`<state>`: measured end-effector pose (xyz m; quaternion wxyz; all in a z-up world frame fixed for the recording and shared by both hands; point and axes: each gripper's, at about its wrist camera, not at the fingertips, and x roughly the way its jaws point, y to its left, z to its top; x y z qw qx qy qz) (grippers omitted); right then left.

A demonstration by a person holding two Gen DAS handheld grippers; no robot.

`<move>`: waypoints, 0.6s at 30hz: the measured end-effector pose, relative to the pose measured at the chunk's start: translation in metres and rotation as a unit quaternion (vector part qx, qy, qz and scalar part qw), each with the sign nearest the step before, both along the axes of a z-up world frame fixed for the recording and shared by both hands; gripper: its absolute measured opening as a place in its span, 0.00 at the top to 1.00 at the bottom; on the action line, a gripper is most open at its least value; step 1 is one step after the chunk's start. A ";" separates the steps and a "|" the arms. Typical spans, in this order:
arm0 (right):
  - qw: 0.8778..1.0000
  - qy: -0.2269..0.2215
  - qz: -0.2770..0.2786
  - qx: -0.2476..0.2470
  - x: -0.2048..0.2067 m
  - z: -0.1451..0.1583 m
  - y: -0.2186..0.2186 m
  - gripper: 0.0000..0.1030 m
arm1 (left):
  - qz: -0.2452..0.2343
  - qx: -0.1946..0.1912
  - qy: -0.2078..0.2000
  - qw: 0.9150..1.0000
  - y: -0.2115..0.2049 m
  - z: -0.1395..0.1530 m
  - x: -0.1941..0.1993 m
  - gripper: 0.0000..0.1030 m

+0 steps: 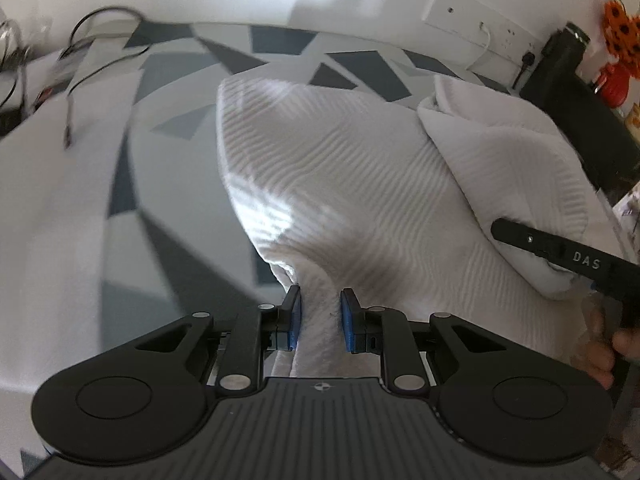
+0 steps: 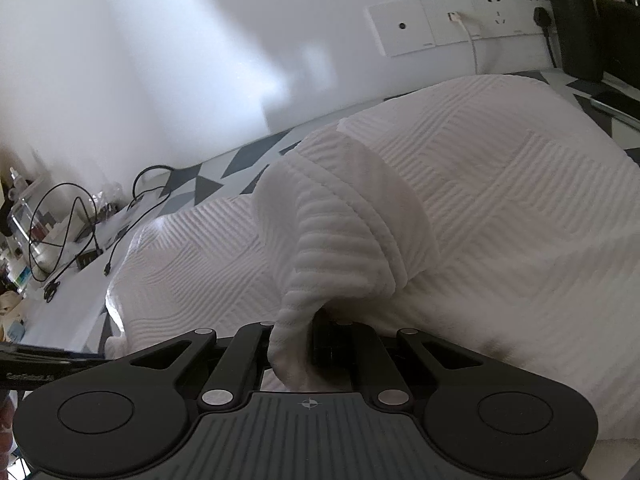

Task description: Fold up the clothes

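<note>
Your left claw (image 1: 320,318) is clenched on a bunched neck of the white ribbed garment (image 1: 340,168), the blue pads (image 1: 295,316) pressing the cloth from both sides at the bottom centre of the left wrist view. From that pinch the fabric fans away toward twelve o'clock and lies spread over the grey-and-white patterned counter (image 1: 100,200). At about three o'clock your right claw's black body reaches in across the cloth, with your hand (image 1: 604,344) wrapped around its grip at four o'clock.

In the right wrist view, your right claw (image 2: 308,344) holds a folded lump of the same garment (image 2: 480,184); the fingertips are buried under the cloth, so the jaws seem to be closed on it, though you cannot see the pads. The fold rises from the claw toward twelve o'clock as a thick roll, and the rest of the fabric swells behind it toward two o'clock.

Further off, black cables (image 2: 80,220) loop on the counter at nine to ten o'clock. On the white wall at one o'clock sits a socket panel (image 2: 460,20) with a white lead plugged in.
</note>
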<state>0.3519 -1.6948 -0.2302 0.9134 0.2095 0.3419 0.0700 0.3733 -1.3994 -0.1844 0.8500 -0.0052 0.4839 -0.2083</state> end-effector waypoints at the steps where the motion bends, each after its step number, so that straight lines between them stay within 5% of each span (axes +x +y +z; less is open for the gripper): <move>1: 1.000 0.003 -0.001 0.004 0.002 -0.001 -0.005 0.96 | -0.002 0.005 0.001 1.000 -0.006 0.001 0.001 0.79; 11: 0.999 0.028 0.001 0.024 0.016 0.003 -0.012 0.96 | 0.017 -0.005 0.026 1.000 0.017 0.000 -0.014 0.79; 18: 0.996 -0.083 -0.002 0.021 0.004 0.058 0.001 0.95 | 0.016 -0.038 0.036 0.999 0.031 -0.004 -0.011 0.79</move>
